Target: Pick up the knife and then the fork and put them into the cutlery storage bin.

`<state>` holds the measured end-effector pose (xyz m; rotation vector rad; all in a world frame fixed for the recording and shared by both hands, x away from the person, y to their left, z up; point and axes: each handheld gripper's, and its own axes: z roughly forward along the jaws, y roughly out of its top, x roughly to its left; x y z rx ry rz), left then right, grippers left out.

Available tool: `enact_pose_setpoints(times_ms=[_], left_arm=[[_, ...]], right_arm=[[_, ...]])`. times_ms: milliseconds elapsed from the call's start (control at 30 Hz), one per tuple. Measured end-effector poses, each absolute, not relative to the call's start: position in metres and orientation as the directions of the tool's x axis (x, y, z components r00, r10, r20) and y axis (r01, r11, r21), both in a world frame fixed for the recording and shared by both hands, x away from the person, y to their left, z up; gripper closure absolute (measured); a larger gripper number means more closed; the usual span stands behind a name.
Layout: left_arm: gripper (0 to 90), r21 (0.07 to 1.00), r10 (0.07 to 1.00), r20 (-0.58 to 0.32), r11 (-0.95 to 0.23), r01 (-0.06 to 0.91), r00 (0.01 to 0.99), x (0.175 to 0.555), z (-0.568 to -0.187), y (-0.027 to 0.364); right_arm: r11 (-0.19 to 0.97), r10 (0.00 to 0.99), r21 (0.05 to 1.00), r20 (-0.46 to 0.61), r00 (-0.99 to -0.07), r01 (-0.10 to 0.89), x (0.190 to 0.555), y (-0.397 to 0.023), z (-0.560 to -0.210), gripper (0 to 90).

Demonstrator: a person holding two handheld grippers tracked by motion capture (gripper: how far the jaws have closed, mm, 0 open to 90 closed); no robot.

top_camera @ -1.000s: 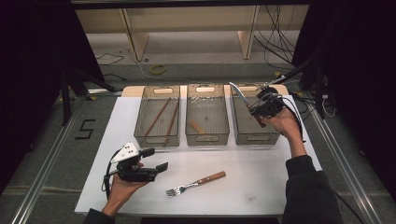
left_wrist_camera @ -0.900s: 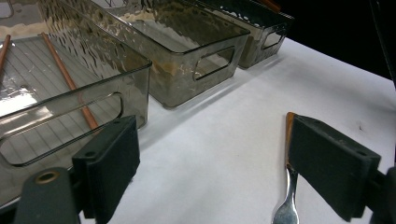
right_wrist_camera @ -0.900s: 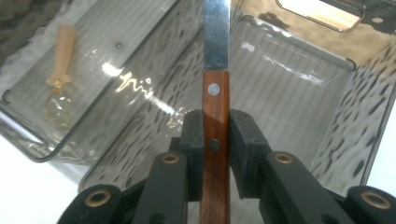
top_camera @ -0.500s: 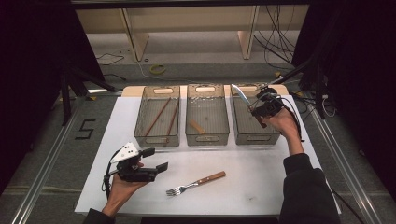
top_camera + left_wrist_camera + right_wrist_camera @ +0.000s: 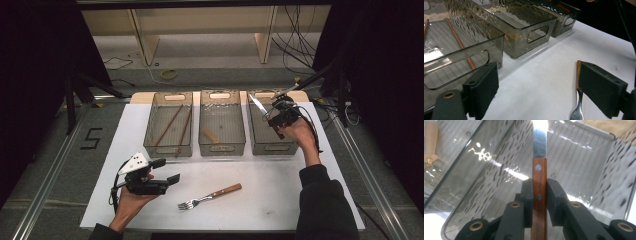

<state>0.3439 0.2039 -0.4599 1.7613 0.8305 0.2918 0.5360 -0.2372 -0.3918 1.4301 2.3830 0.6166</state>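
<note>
My right gripper [image 5: 274,116] hovers over the right clear bin [image 5: 265,145], shut on a knife. In the right gripper view both pads clamp the knife's riveted wooden handle [image 5: 539,182], and the steel blade [image 5: 539,142] points away over the bin's ribbed floor. In the high view the blade [image 5: 257,104] slants up to the left. A fork [image 5: 210,196] with a wooden handle lies on the white mat near the front. My left gripper [image 5: 167,171] rests to the fork's left, open with nothing between its jaws. In the left gripper view the fork [image 5: 578,100] lies beside the right-hand jaw.
Three clear bins stand in a row at the back of the white mat [image 5: 280,200]. The left bin [image 5: 150,145] holds two brown chopsticks [image 5: 170,125]. The middle bin [image 5: 222,147] holds a small wooden piece [image 5: 211,135]. Cables trail on the floor behind.
</note>
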Motion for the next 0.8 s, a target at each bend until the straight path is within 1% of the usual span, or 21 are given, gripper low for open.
enact_pose_setpoints(times_ms=[433, 533, 633, 700, 800], left_arm=[[16.1, 0.912, 0.661, -0.203, -0.141, 0.386, 0.723, 0.344, -0.460, 0.204], [16.0, 0.912, 0.658, -0.201, -0.146, 0.384, 0.726, 0.344, -0.460, 0.204], [16.0, 0.911, 0.658, -0.203, -0.145, 0.386, 0.725, 0.344, -0.460, 0.204], [16.0, 0.911, 0.658, -0.202, -0.145, 0.385, 0.725, 0.344, -0.460, 0.204], [16.0, 0.911, 0.659, -0.203, -0.145, 0.386, 0.725, 0.344, -0.460, 0.204]], right_arm=[[0.397, 0.899, 0.466, -0.025, -0.437, 0.791, 0.538, -0.237, -0.403, 77.0], [0.410, 0.897, 0.450, -0.038, -0.441, 0.794, 0.538, -0.234, -0.406, 76.5], [0.409, 0.892, 0.450, -0.015, -0.451, 0.794, 0.539, -0.232, -0.407, 75.1], [0.407, 0.887, 0.457, 0.007, -0.461, 0.791, 0.539, -0.232, -0.406, 65.2], [0.400, 0.887, 0.489, 0.006, -0.461, 0.776, 0.536, -0.232, -0.399, 60.0]])
